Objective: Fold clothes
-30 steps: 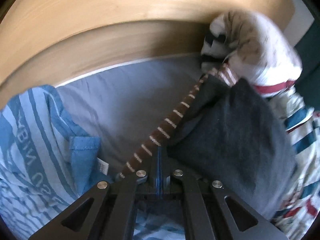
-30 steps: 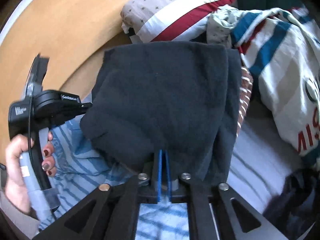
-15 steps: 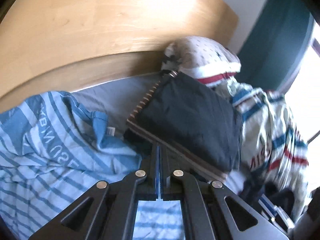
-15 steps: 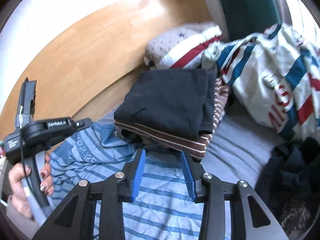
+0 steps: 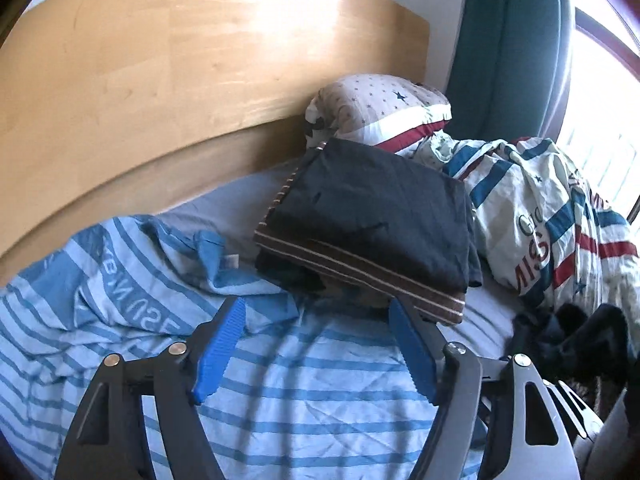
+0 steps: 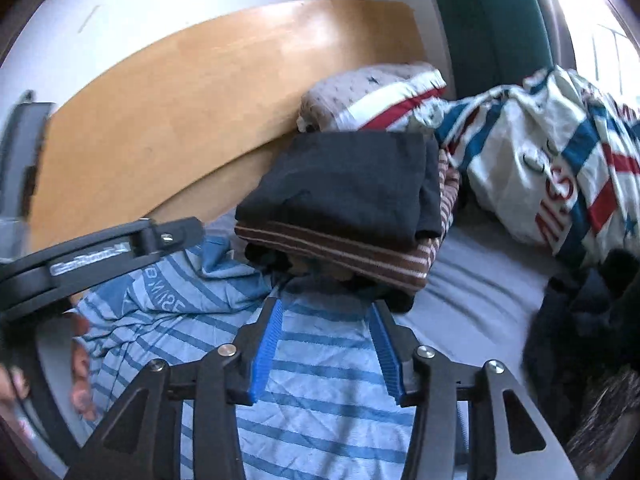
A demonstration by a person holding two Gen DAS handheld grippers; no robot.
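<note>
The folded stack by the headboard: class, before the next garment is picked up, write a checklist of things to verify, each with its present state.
1. Left gripper empty, fingers apart after just opening: ok.
2. Right gripper empty, fingers apart after just opening: ok.
3. Dark folded garment lies on top of the brown striped garment: ok.
4. Stack rests squarely: not ok, its near edge overhangs dark cloth underneath.
5. Blue striped shirt spread flat for folding: not ok, rumpled.
6. Shirt free of the stack: cannot tell.
</note>
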